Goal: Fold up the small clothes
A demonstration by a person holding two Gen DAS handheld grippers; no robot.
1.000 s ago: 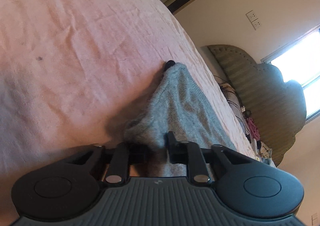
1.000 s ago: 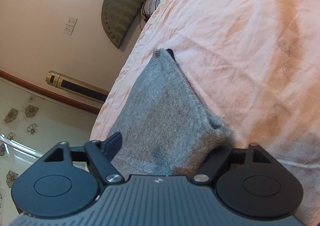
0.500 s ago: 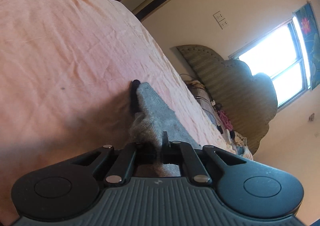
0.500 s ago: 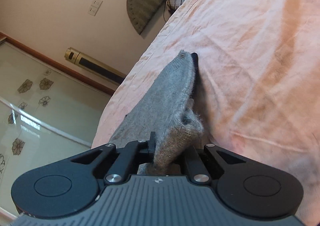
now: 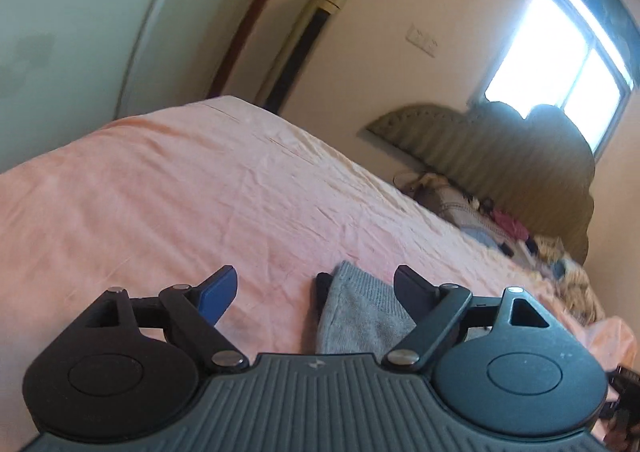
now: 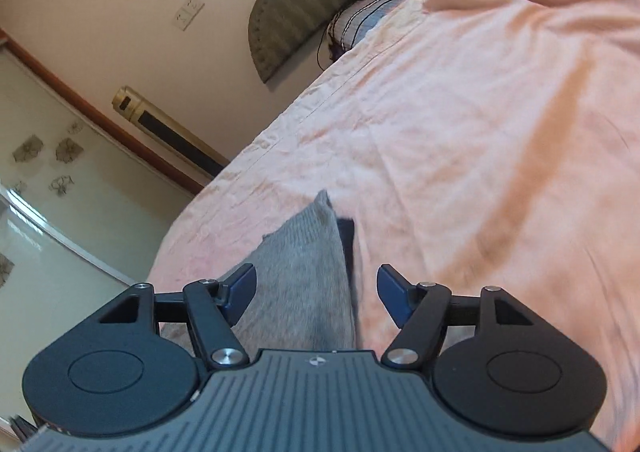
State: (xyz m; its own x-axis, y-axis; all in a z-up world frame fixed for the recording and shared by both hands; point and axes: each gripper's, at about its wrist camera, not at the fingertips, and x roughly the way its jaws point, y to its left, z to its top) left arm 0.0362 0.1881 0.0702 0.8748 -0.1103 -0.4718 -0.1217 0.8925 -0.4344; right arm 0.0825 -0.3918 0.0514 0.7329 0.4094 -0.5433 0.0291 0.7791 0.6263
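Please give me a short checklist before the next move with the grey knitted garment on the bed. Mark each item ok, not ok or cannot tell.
1. Left gripper released: ok, jaws have just been opening, pads clear of the grey garment.
2. Right gripper released: ok, jaws have just been opening, nothing pinched.
3. Garment rests on the pink sheet: ok.
4. Fold edges aligned: cannot tell, near part hidden.
5. Dark piece under the far corner tucked in: not ok, it sticks out.
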